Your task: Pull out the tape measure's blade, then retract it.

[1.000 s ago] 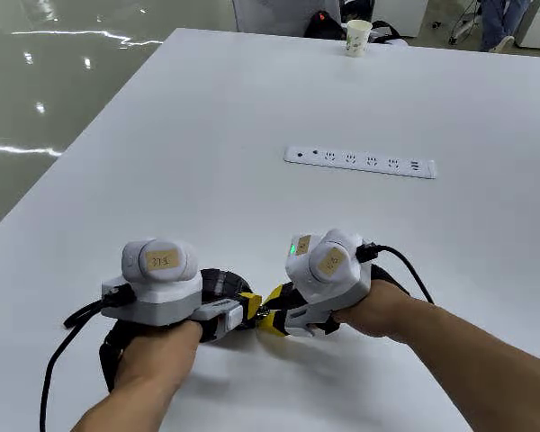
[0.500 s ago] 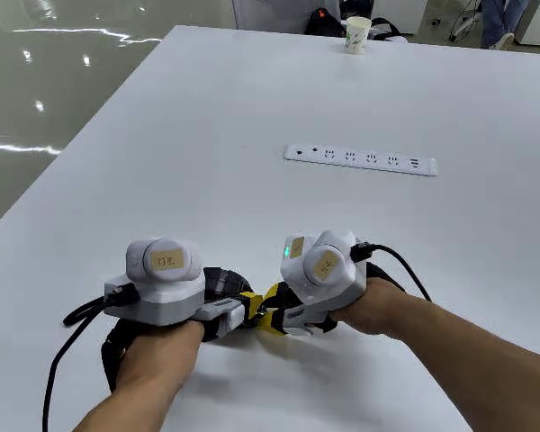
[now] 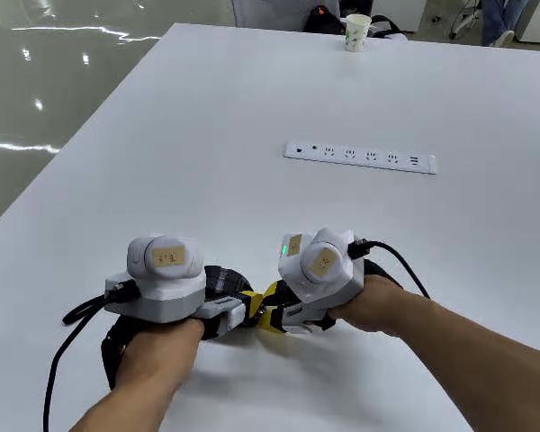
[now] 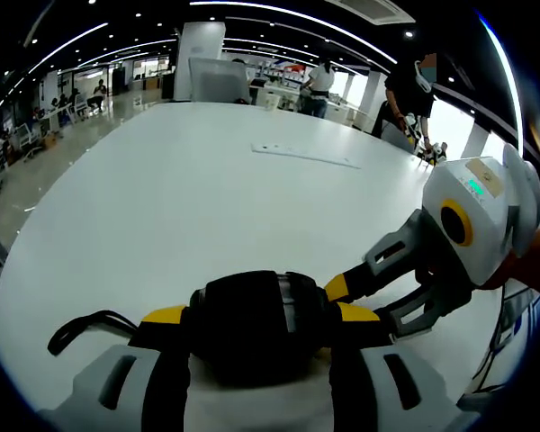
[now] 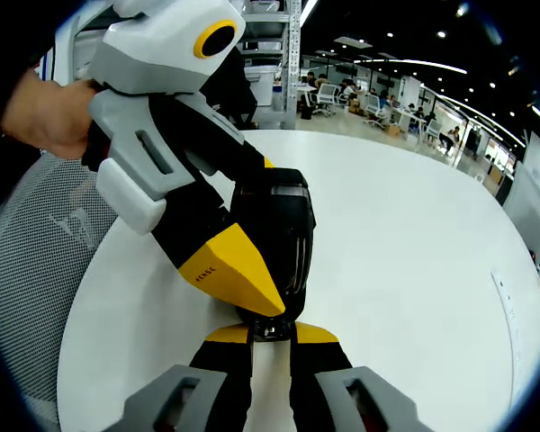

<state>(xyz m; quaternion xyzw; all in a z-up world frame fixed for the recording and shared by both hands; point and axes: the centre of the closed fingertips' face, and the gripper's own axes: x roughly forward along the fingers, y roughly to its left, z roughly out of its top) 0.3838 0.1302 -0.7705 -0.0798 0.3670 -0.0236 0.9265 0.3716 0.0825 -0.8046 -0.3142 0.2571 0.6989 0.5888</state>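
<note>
Right gripper (image 3: 268, 306) had edged slightly leftward since 1.0 s earlier, narrowing the gap to the left gripper (image 3: 243, 306); its housing had also rolled a little. Power strip and cup sat where they had been on the desk (image 3: 207, 135).

Left side: left hand (image 3: 157, 351) held the left gripper low over the near part of the desk, fingers pointing right. In the left gripper view the yellow-tipped fingers (image 4: 166, 315) were clamped on either side of the tape measure (image 4: 261, 319), a black case held between them. A black cable (image 3: 81, 315) trailed off to the left of that gripper.

Centre: tape measure was just above the desk between the two grippers, near the desk's front edge. No length of blade was visible.

Right side: right gripper faced the left one, tips meeting it at the case. In the right gripper view its fingers (image 5: 229, 335) were drawn nearly together, with a narrow slit between them, and pinched a small dark tab at the case's near edge. Right hand (image 3: 373, 306) gripped the housing; another cable (image 3: 400, 261) looped away to the right.

Farther back, right of centre: white power strip (image 3: 360, 156) lay flat, well apart from the grippers. Paper cup (image 3: 357, 32) stood upright at the far edge.
</note>
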